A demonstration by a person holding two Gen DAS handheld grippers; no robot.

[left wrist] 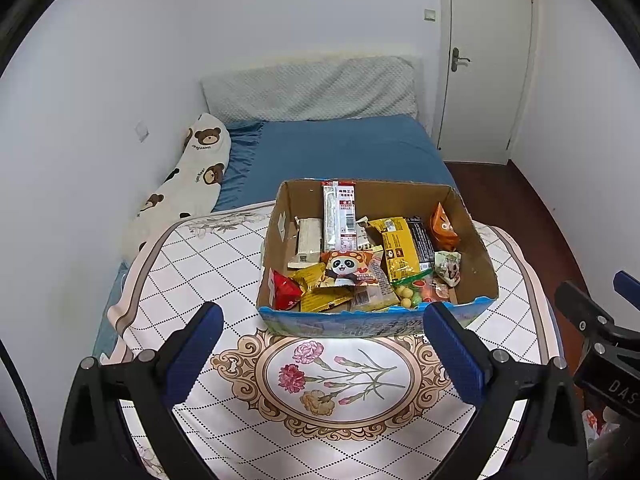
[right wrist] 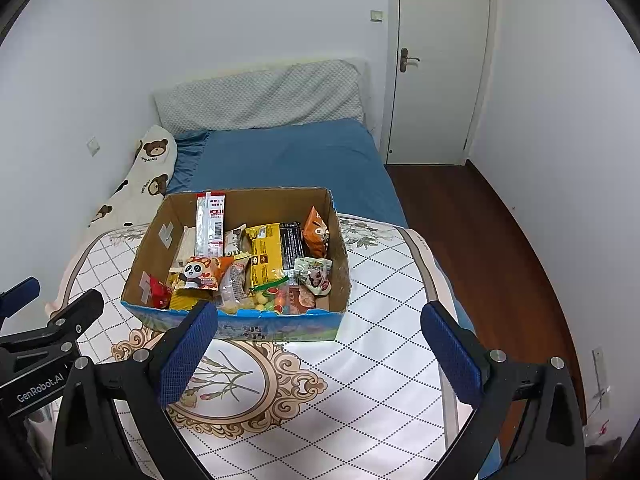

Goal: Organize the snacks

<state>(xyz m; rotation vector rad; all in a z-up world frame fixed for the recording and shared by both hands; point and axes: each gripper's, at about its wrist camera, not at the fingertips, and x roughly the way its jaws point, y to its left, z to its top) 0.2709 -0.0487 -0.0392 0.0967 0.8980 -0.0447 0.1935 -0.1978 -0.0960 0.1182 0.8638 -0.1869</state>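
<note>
A cardboard box (left wrist: 276, 236) (right wrist: 152, 256) with a blue printed front stands on a flowered cloth (left wrist: 200, 264) (right wrist: 384, 320) and holds several snack packets. Among them are a panda packet (left wrist: 346, 266) (right wrist: 198, 272), a tall red-and-silver stick pack (left wrist: 340, 212) (right wrist: 210, 218), a yellow bag (left wrist: 398, 246) (right wrist: 264, 254) and an orange pouch (left wrist: 442, 228) (right wrist: 316, 232). My left gripper (left wrist: 324, 354) hangs open just short of the box front, nothing between its blue pads. My right gripper (right wrist: 320, 354) is likewise open and empty, to the right of the left one.
The cloth covers the near end of a bed with a blue sheet (left wrist: 344, 148) (right wrist: 288, 156). A bear-print pillow (left wrist: 188, 176) (right wrist: 140, 180) lies along the left wall. A grey headboard cushion (left wrist: 312, 90), a white door (right wrist: 440, 60) and wooden floor (right wrist: 480, 248) lie beyond.
</note>
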